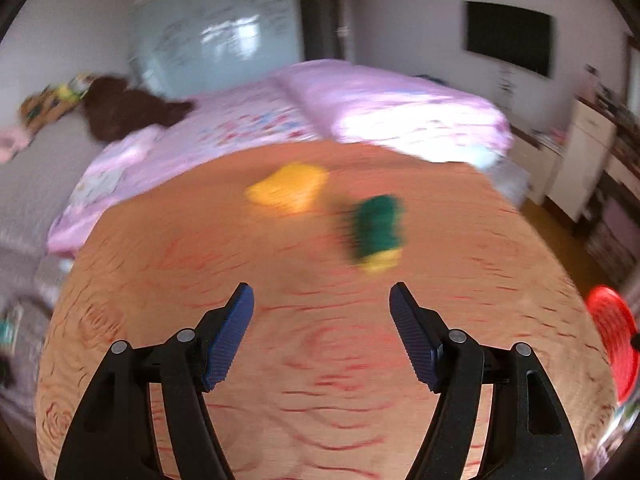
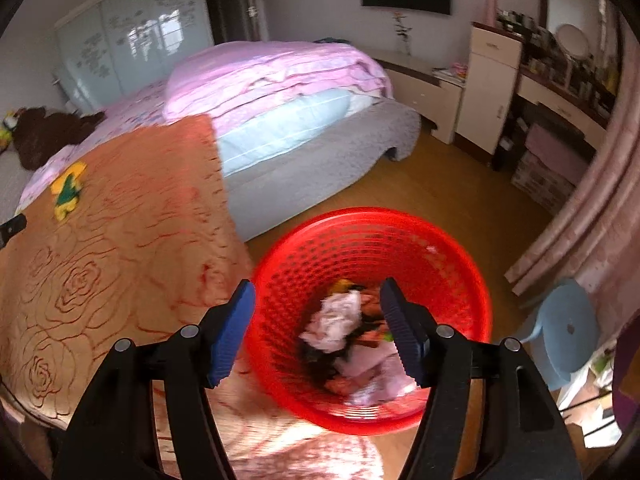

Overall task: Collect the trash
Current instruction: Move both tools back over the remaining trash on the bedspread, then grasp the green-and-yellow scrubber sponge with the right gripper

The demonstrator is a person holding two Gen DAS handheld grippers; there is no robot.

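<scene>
Orange rose-patterned blanket (image 1: 320,360) fills my left view; on it, above centre, lie blurred yellow trash (image 1: 290,190) and a green-yellow piece (image 1: 378,232). I see my left gripper (image 1: 322,304) spread, empty. Lower centre in the right view, my right gripper (image 2: 318,300) is opening, empty, over the red basket (image 2: 460,272) of scraps; pink bed (image 2: 280,72) behind.

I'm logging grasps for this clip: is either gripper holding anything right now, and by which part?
Nothing is held. The left gripper is open over the orange blanket; the right gripper is empty over the red plastic basket.
</scene>
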